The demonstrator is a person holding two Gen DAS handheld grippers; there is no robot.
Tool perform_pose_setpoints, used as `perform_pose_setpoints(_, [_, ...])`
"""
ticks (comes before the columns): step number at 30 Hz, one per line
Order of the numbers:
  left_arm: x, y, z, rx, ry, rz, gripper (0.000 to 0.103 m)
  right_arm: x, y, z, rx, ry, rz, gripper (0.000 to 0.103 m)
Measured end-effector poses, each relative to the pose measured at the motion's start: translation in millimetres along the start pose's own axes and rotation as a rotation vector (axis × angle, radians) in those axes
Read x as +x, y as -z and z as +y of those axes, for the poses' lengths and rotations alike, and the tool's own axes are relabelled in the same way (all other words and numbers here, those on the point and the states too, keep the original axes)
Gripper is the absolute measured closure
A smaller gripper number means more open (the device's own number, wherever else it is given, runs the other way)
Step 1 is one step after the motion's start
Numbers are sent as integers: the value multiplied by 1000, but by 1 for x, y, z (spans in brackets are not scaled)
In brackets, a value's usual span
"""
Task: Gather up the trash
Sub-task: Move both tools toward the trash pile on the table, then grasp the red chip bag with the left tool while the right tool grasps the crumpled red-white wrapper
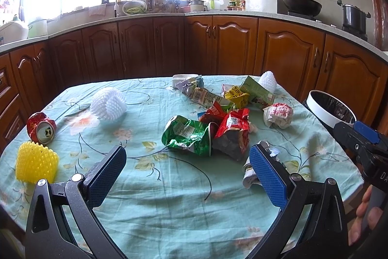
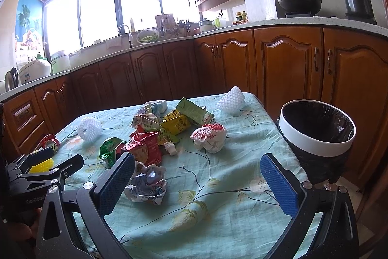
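Trash point(image 2: 169, 130) lies heaped mid-desk, nothing collected yet; both claws, left point(image 1: 188, 176) and right point(image 2: 197, 182), spread empty; next, right pinches crumpled paper point(image 2: 146, 185) near the front edge, bound for bin point(image 2: 317, 128) beyond the right edge.

Table point(image 1: 145, 198) carries a pile of wrappers point(image 1: 218, 123) near its centre. At 10 o'clock from the pile lies a foam net point(image 1: 108, 102). At 9 o'clock, near the table edge, lies a crushed can point(image 1: 41, 128), with a second net point(image 1: 36, 163) just in front of it. At 4 o'clock lies a crumpled paper point(image 2: 146, 185). At 1 o'clock stands a third net point(image 1: 268, 81). A bin point(image 2: 315, 135) stands beside the table at 3 o'clock. Cabinets point(image 1: 218, 45) run behind.
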State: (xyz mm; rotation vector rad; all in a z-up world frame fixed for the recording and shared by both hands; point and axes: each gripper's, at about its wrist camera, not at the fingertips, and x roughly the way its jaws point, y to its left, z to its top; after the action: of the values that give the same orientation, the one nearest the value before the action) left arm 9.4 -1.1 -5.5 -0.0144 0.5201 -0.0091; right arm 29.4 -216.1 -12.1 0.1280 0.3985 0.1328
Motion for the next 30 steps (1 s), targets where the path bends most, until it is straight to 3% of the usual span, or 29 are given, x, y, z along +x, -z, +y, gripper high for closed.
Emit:
perform_pose_setpoints(13, [13,-2,-7,53,25,14,0,15,-3,-9,33,-37,54,0])
perform_pose_setpoints(19, [29,-15,-14,64,100,74,5,32,-11,-20,79,-85,102,0])
perform_pose_setpoints(21, [35,-21,-19,78,117,60,8,40,-15,-25,101,-98,122,1])
perform_pose_setpoints(30, [78,-42,-38,118,163,173,20,96,-35,-48,159,-120,242,18])
